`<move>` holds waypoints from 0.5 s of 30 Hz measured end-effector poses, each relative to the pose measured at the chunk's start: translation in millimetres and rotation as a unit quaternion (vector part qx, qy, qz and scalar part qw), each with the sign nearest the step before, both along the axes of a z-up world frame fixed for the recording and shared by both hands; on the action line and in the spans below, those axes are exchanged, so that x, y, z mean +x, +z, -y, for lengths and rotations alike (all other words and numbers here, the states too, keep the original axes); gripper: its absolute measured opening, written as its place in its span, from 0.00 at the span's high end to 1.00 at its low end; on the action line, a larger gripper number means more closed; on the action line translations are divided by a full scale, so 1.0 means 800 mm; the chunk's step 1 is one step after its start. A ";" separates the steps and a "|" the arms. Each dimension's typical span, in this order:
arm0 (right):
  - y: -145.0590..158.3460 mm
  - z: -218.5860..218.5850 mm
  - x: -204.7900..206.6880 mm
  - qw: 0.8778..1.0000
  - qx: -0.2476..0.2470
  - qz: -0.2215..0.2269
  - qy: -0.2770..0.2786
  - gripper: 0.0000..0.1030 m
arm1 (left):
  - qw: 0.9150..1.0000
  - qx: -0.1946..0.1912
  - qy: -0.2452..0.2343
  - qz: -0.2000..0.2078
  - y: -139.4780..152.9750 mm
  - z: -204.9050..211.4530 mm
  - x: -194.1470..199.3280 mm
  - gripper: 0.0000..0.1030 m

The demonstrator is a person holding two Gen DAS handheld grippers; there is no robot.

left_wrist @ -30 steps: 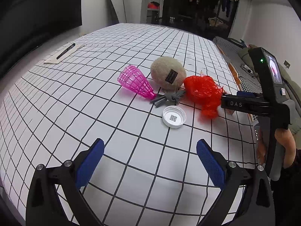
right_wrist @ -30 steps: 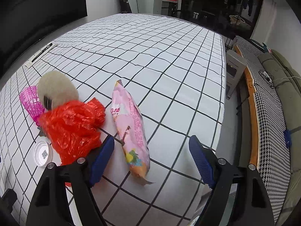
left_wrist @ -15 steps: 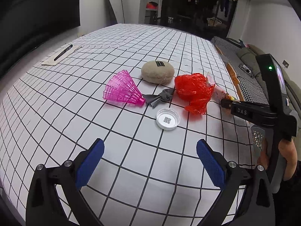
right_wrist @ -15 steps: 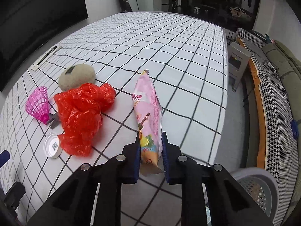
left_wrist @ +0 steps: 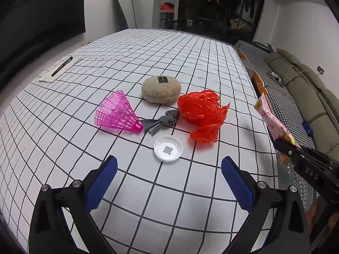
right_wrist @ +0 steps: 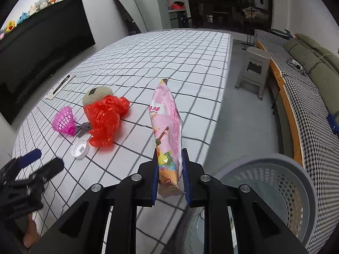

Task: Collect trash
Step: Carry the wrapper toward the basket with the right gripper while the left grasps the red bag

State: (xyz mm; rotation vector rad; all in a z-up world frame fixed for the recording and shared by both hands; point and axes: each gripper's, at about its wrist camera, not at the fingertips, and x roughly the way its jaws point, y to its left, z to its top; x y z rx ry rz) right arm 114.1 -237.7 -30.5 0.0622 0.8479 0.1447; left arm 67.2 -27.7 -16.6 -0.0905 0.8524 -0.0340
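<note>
While the right tongs (right_wrist: 170, 174) stay clenched on the lower end of a pink snack packet (right_wrist: 167, 131), lifted clear of the bench (right_wrist: 190, 67) with its free end pointing up and away, the left tongs (left_wrist: 169, 185) hang released above the checked cloth, nothing between the blue pads (left_wrist: 237, 181). From the right wrist you get what the other camera hardly shows: a grey perforated basket (right_wrist: 281, 182) on the floor just beside the bench edge, right under the packet's side, plus a grey stool (right_wrist: 253, 67), a houndstooth-covered sofa (right_wrist: 305, 110) and a dark screen (right_wrist: 40, 63) with soft toys on top. From the left wrist the clutter reads better: one white cap (left_wrist: 168, 148) lying open side up with a code printed inside, nearest the open tongs; one crumpled red plastic bag (left_wrist: 201, 112); one knotted grey scrap (left_wrist: 163, 121); one pink mesh shuttlecock (left_wrist: 117, 114) on its side; one beige round pouch (left_wrist: 161, 89) with a small chain; and far off, one pen (left_wrist: 62, 66) on a slip of paper. That view catches the packet only at its right edge, poking up from the other tongs.
</note>
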 end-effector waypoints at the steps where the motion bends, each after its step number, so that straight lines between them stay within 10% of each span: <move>1: -0.002 0.004 -0.006 1.000 0.003 0.001 -0.003 0.81 | 1.000 0.002 -0.002 0.001 0.001 0.004 0.003 0.06; 15: -0.025 0.081 -0.058 0.996 0.070 0.005 -0.055 0.81 | 0.998 0.059 -0.022 -0.004 -0.001 0.075 0.070 0.06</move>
